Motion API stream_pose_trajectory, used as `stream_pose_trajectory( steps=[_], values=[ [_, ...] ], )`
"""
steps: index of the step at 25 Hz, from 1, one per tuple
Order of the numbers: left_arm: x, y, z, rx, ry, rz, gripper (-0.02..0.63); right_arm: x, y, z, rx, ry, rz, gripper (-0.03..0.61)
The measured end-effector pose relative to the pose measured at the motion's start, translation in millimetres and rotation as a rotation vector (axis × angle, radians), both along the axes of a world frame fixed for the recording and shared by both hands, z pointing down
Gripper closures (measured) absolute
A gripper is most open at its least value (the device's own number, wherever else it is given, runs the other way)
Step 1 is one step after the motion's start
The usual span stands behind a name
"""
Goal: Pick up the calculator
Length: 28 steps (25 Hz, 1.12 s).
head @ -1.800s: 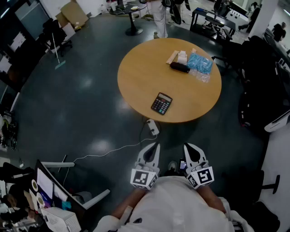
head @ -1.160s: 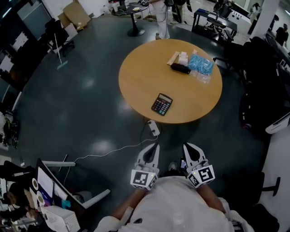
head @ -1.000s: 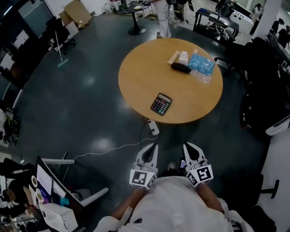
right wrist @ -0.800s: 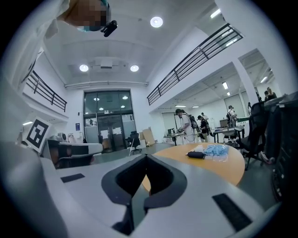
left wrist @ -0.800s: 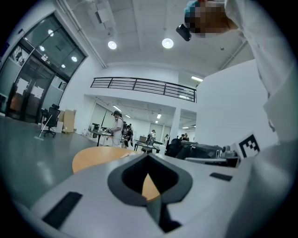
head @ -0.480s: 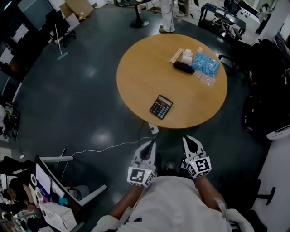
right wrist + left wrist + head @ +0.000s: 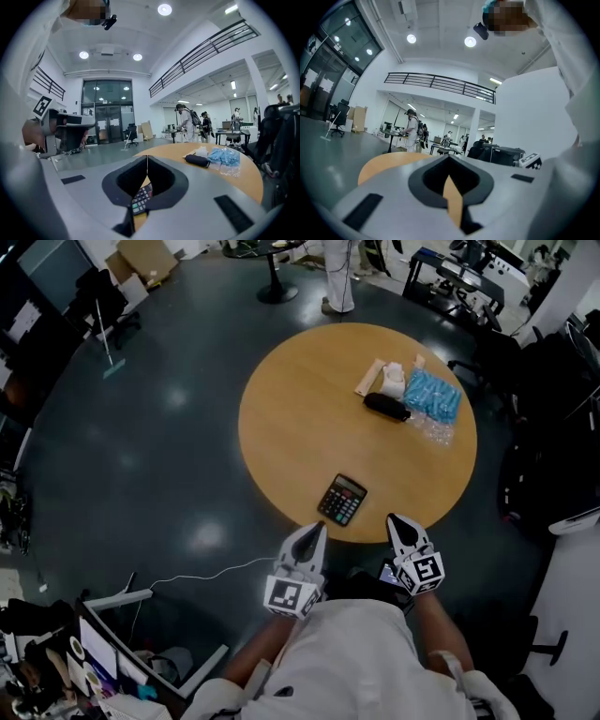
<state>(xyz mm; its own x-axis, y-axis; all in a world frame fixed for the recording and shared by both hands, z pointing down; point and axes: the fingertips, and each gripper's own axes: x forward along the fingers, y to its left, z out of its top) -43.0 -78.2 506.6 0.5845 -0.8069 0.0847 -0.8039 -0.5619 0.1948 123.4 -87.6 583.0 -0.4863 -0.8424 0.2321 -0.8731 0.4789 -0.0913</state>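
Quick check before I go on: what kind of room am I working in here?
Probably a large open-plan office or lab hall: a round wooden table, an office chair and a mezzanine railing overhead.

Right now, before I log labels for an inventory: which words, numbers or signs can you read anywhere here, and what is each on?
No text here can be quoted as read.
Keys of the calculator: legends too small to read.
Cubes on the left gripper and the right gripper: black-and-white square markers, patterns only, no letters.
The blue packet: no print can be made out.
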Motion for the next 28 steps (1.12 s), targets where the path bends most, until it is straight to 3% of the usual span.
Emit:
stream_pose_trajectory(
  steps=[9,13,23,28],
  values=[
    [0,-50,12,-0.061,0.026,-0.047,0.607,2,-71,134,-0.372,0.094,-0.153,0.55],
    [-1,-57,27,-0.097,0.01,-0.049,0.607,-8,-92,180,-0.509,0.082,-0.216,0.442],
    [-13,-65,48,-0.186,-0.007,-0.118,0.607,-33,-116,235,-0.642,0.066,-0.315,0.42],
    [-18,-68,50,-0.181,-0.013,-0.128,0.607,-43,-113,235,-0.682,0.044,-0.395,0.487]
  ],
)
